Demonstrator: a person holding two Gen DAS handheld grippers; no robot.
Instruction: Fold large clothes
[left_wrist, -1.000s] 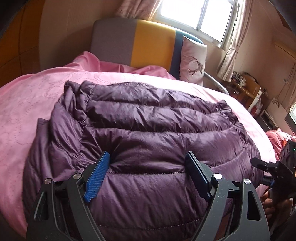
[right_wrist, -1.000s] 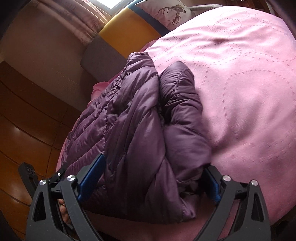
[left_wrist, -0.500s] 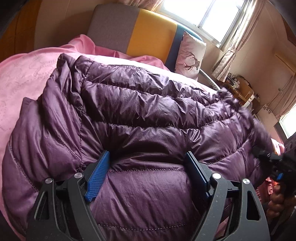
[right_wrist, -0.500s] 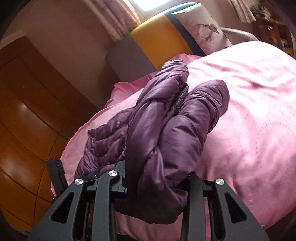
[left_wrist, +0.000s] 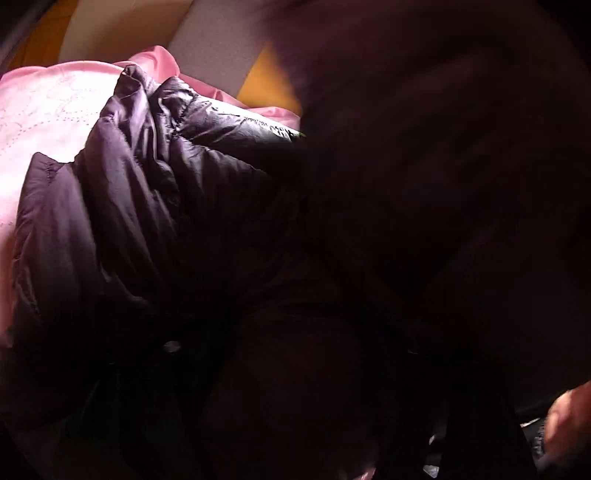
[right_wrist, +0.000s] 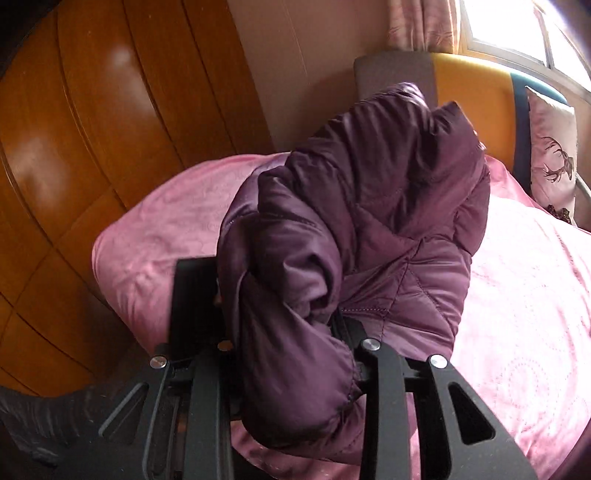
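The fold is under way, not finished: the right gripper (right_wrist: 295, 332) is clamped on a bunched edge of the purple down jacket (right_wrist: 369, 206), lifting it over the pink bed (right_wrist: 524, 314). The jacket is puffy, quilted and crumpled, its bulk near the bed's headboard-side edge. The left gripper's jaws have just been closing with jacket between them, but that dark view hides their state.

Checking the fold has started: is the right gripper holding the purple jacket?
Yes, the right gripper has its jaws closed on a bunched fold of the jacket, lifted above the pink bedspread.
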